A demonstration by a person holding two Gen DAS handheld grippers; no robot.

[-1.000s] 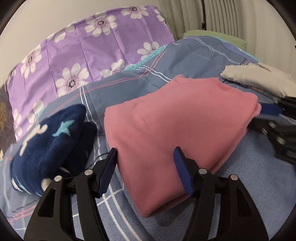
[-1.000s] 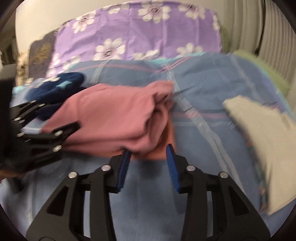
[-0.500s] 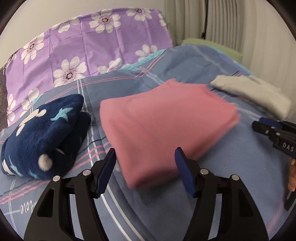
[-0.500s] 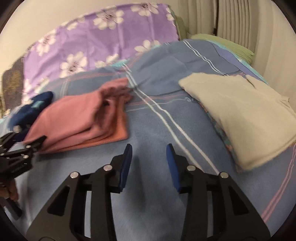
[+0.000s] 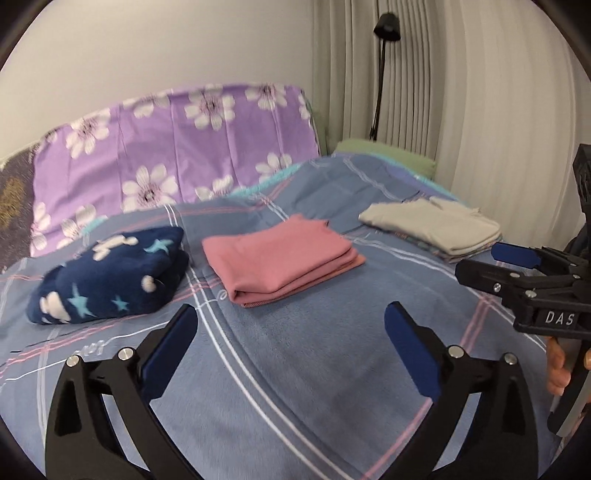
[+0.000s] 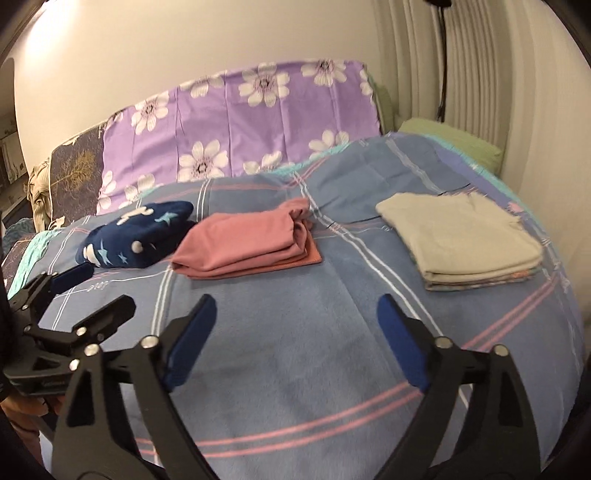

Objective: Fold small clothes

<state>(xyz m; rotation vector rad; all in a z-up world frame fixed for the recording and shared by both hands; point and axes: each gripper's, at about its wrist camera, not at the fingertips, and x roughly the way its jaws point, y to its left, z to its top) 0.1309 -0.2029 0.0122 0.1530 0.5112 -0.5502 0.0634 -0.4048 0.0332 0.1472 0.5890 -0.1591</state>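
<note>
A: Left gripper (image 5: 290, 349), own view: what stands between the fingers (image 5: 173, 343)?

B: Nothing but bare bedspread (image 5: 314, 369); the blue pads stand wide apart, the jaws having just been opening, and they touch no cloth.

A: And the right gripper (image 6: 295, 332)?

B: The same; its fingers (image 6: 400, 338) are spread wide, also freshly opened, with only bedspread between them; both grippers hover above the bed, clear of the clothes.

A: Where does the pink garment (image 5: 280, 264) lie?

B: Folded into a flat rectangle on the bed, beyond the left gripper's fingertips and apart from them; in the right wrist view it lies left of centre, its layered edges facing the camera.

A: Its neighbours?

B: To its left, just beside it, a navy fleece bundle (image 5: 110, 275) with stars and white shapes; to its right, well apart, a folded beige stack (image 5: 432, 225) near the bed's edge.

A: Further out?

B: In the left wrist view the right gripper enters at the right edge, a hand (image 5: 559, 369) on its grip; behind the bed, a purple flowered cover (image 5: 177, 147), a green pillow (image 5: 388, 155), pale curtains (image 5: 461, 92) and a black lamp (image 5: 386, 29).
</note>
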